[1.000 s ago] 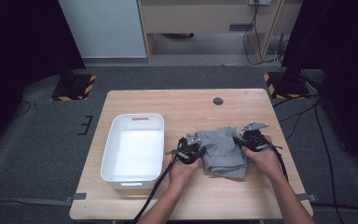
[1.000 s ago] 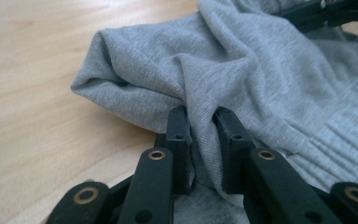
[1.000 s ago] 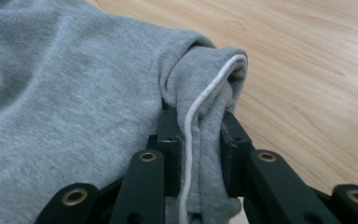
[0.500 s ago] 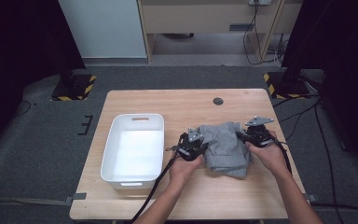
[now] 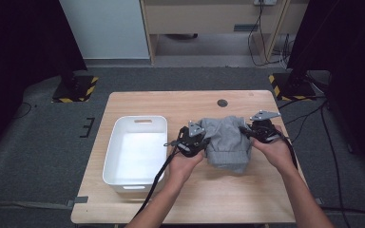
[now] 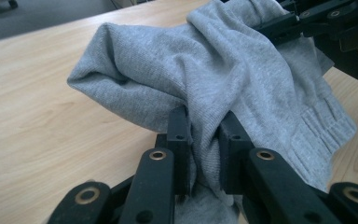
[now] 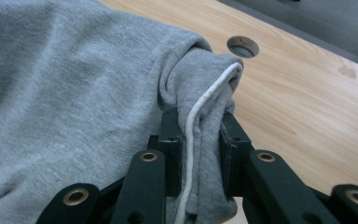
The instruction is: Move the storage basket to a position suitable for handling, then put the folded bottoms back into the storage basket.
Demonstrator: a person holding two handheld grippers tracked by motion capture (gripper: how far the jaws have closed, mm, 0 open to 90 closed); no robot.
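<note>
Both grippers, left and right, clench my crumpled grey knitted sweatshirt over the wooden table; lifting underway, I judge; next, carry it left to the white plastic bin.

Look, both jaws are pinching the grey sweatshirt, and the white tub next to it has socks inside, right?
Not quite. The white tub is empty, as the high view shows. The rest holds: the left gripper and right gripper each pinch the grey sweatshirt.
</note>
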